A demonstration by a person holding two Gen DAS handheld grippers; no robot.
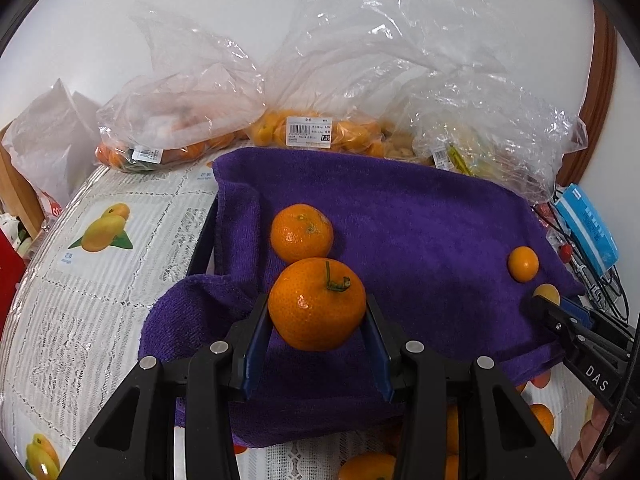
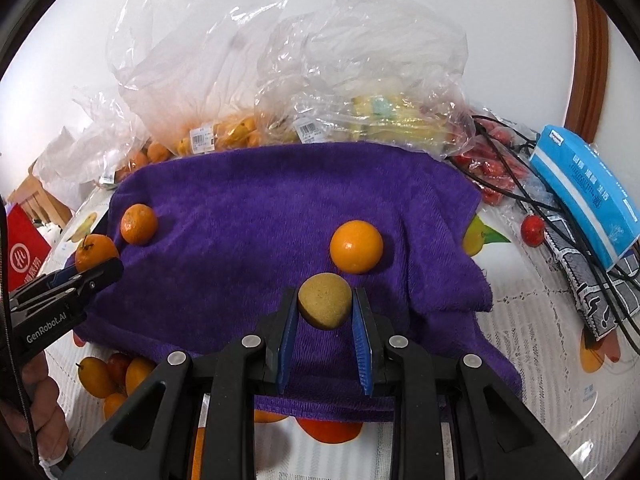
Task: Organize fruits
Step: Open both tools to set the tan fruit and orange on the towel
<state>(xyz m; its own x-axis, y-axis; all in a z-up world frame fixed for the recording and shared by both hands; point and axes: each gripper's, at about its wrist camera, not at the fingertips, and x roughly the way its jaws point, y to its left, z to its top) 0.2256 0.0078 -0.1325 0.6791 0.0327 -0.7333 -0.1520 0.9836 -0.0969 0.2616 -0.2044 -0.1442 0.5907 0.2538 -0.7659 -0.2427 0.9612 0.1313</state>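
Stemmed tangerine (image 1: 316, 304) is pinched in the left gripper (image 1: 318, 322) over the purple towel (image 1: 420, 232), just in front of another tangerine (image 1: 302, 233). Right gripper (image 2: 325, 306) is clamped on a tan fruit (image 2: 325, 301), with a small orange (image 2: 356, 246) just behind it.
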